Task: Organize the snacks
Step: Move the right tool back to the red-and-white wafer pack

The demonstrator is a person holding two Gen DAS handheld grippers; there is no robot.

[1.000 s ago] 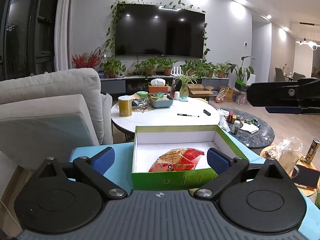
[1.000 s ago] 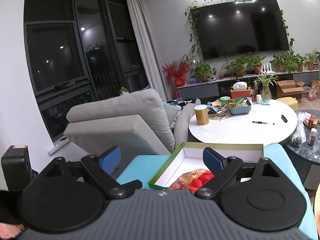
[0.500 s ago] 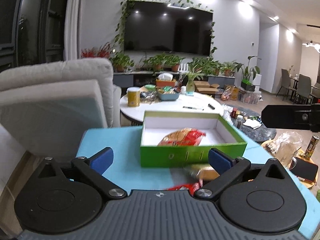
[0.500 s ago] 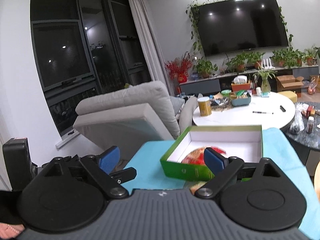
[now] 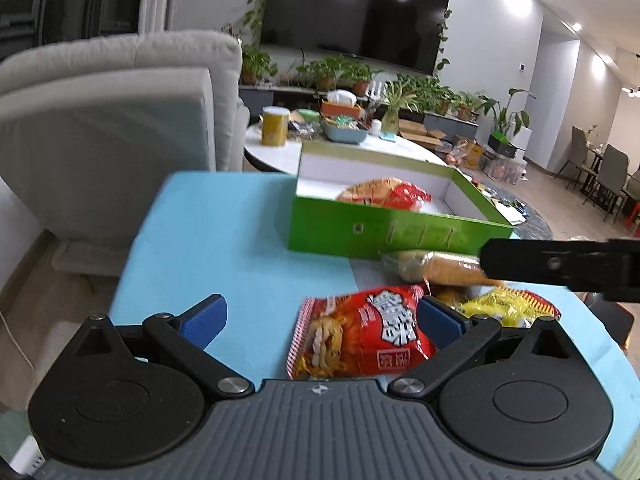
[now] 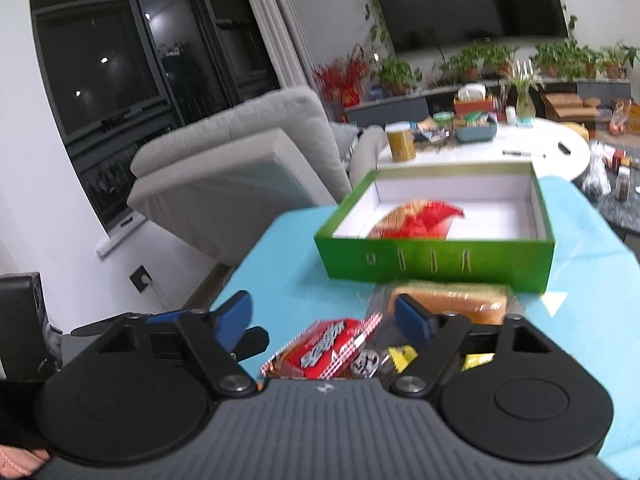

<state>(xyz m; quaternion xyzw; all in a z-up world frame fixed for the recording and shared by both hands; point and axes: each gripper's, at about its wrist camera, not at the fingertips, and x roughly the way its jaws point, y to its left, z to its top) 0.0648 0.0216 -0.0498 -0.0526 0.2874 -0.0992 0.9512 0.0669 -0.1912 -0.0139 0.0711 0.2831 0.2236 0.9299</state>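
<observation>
Turquoise cloth covers the table. On it sits an open green box with one red snack bag inside. Loose in front lie a wrapped bread loaf, a red noodle packet and a yellow packet. Left gripper and right gripper both hover with fingers apart, holding nothing.

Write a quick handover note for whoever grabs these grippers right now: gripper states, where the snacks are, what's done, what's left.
Left gripper: open, empty, over the red noodle packet.
Right gripper: open, empty.
Green box on the blue table: one red-orange snack bag inside. Done.
Left outside, in front of the box: red noodle packet, wrapped bread, yellow packet.
</observation>
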